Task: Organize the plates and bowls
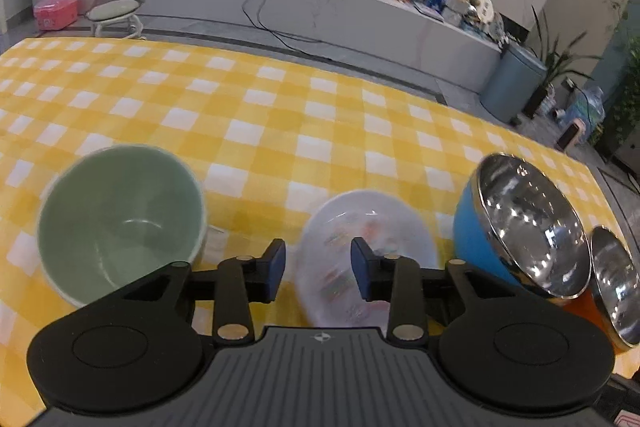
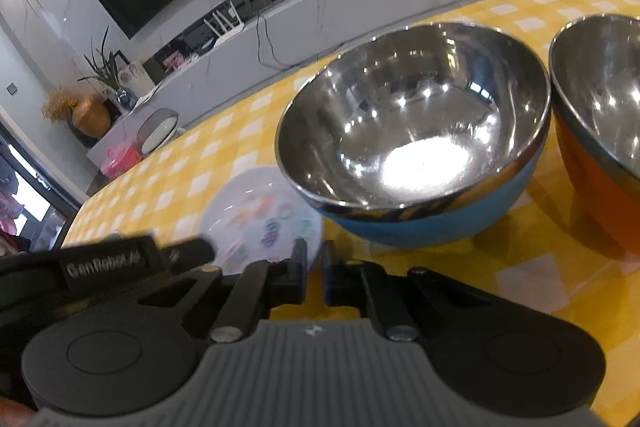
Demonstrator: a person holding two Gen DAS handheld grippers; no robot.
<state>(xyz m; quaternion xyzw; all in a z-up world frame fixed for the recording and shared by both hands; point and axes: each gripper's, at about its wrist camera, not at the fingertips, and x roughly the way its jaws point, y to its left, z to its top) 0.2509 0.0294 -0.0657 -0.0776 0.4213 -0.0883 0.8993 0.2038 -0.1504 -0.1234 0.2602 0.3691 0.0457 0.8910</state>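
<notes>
Four bowls and one plate sit along the near side of my yellow-and-white checked tablecloth [image 1: 280, 115], and the plate is the thing both my claws point at.

The white round plate with coloured printed figures [image 1: 360, 251] lies flat just ahead of my left gripper [image 1: 318, 269], whose blue-padded jaws stand partly open over its near half, holding nothing that I can see. My right gripper [image 2: 314, 275] is at the same plate's near right rim, jaws drawn all but together; whether they pinch the rim I cannot tell. Left of the plate sits the pale green ceramic bowl [image 1: 120, 223], upright. Right of it, close by, sits the blue-skinned steel bowl [image 2: 412, 135], and beyond that, toward the cloth's right edge, the orange-skinned steel bowl [image 2: 600, 115], the two nearly touching.
</notes>
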